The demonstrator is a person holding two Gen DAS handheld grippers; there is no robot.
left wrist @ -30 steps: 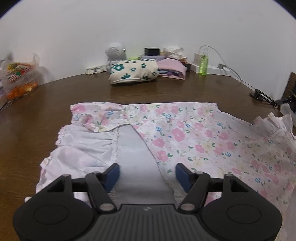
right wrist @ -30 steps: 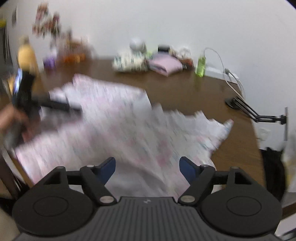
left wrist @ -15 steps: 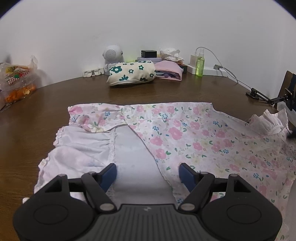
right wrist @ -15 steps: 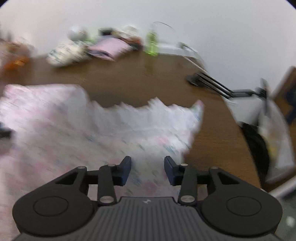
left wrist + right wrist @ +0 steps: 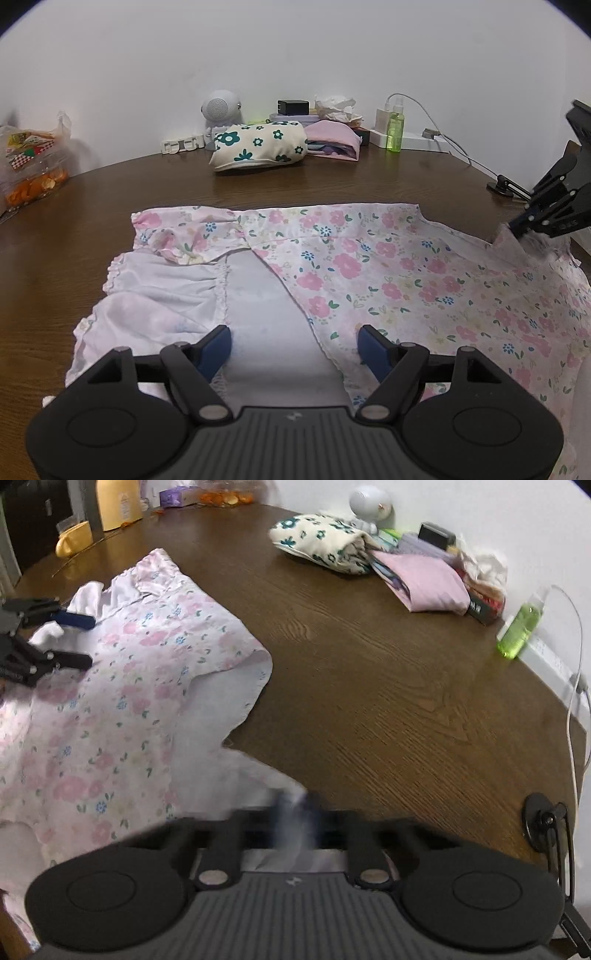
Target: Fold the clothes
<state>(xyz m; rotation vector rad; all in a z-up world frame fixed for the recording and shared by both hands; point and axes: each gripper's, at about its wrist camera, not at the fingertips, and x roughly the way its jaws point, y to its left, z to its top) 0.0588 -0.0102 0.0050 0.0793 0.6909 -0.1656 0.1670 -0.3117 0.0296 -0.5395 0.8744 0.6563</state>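
A pink floral dress (image 5: 369,266) lies spread on the brown table (image 5: 295,184), with its white lining and one sleeve showing at the left. My left gripper (image 5: 295,347) hovers low over the near edge of the neckline, open, and its blue pads (image 5: 218,347) hold nothing. In the right wrist view the same dress (image 5: 122,701) stretches off to the left. My right gripper (image 5: 295,806) is shut on a corner of the dress's hem, and it is blurred. From the left wrist view the right gripper (image 5: 515,226) pinches that raised corner at the far right.
At the back stand a folded cream floral garment (image 5: 258,147), a folded pink one (image 5: 336,142), a white speaker (image 5: 219,107) and a green bottle (image 5: 395,131) with a cable. A snack bag (image 5: 29,166) sits far left. A black clamp base (image 5: 543,823) is near the right edge.
My right gripper has closed from open onto the corner of the hem, and its view has swung across the table. The left gripper has stayed open and has hardly shifted.
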